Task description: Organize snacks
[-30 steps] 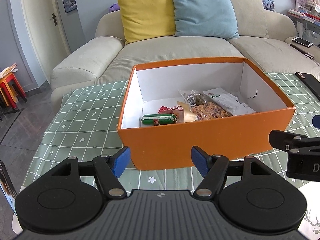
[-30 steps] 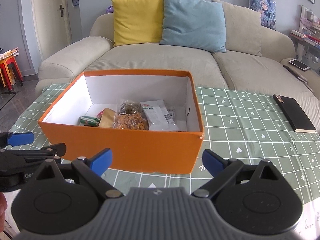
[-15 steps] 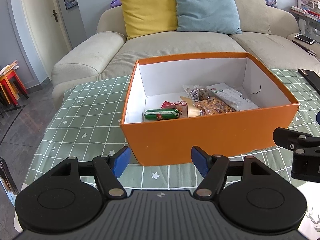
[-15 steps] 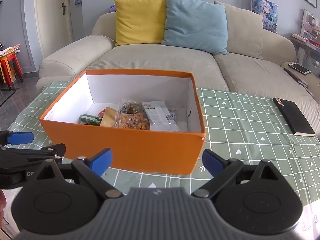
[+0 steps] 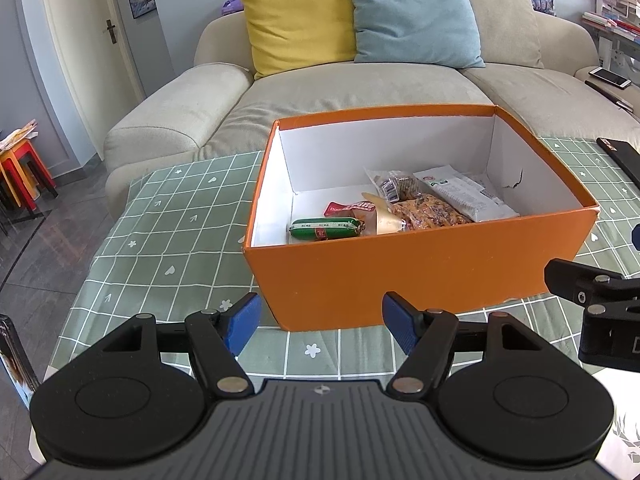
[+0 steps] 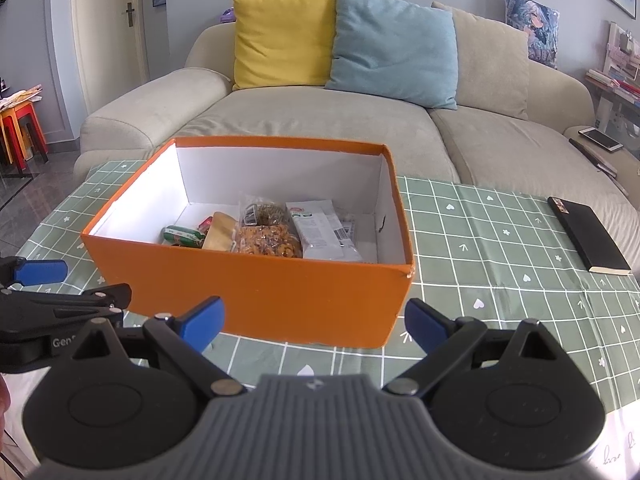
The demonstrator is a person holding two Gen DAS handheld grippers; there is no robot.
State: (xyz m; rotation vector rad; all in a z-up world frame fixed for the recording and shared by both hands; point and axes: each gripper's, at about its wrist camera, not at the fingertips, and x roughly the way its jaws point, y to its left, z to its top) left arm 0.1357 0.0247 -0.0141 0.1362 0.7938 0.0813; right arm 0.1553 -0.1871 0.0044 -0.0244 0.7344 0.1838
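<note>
Both tongs were released and empty. The left tongs (image 5: pixel 320 318) hung low over the tabletop (image 5: pixel 168 236), just in front of the near wall of the orange box (image 5: pixel 400 272), with the blue pads wide apart. The right tongs (image 6: pixel 314 322) stood the same way at the near right corner of the box, also with nothing between the pads.

The snacks were all lying inside the box, on its white floor. A green sausage stick (image 5: pixel 325 228) lay near the front left, a red packet (image 5: pixel 340 209) just behind it, a tan pouch (image 5: pixel 380 216) beside it. A clear bag of orange-brown snack (image 5: pixel 424 214) touched the pouch, and a white packet (image 5: pixel 464 194) and a small dark bag (image 5: pixel 396 186) lay against it toward the back. No snack was seen on the tabletop in these views; only a black notebook (image 6: pixel 588 236) lay well apart on the right.

The step in hand seemed to be either finishing or tidying inside the box. To do it well, the tongs should first rise above the rim, because the wall is high and a low approach would push the light box along the cloth. One pair could steady the wall while the other reached down. The bags are thin and slippery, so it is better to take an edge seam, gently, and not to crush the brittle snack.
</note>
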